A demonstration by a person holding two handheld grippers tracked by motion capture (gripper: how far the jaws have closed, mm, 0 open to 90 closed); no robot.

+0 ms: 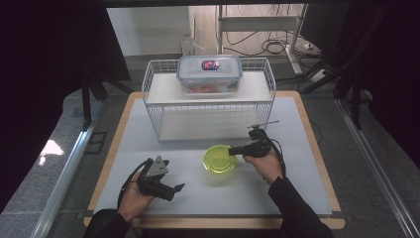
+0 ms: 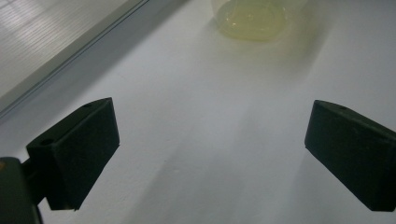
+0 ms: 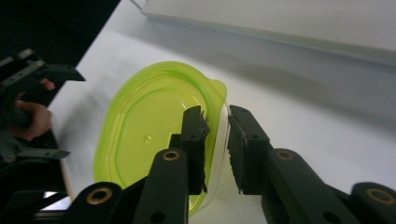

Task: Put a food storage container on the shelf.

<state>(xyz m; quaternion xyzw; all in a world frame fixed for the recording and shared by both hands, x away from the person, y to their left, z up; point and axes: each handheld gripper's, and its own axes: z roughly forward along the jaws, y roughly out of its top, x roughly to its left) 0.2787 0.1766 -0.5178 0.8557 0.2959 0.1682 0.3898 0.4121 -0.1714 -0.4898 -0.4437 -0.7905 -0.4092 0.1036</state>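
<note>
While its print stays unreadable, a red-blue label tops the lidded box.

No legible text, number or brand is presented. A red-and-blue label is carried on the lid of the clear box, which is placed on the top shelf of the wire rack at the far edge of the table; its characters are too small to be read. No marking is seen elsewhere.
</note>
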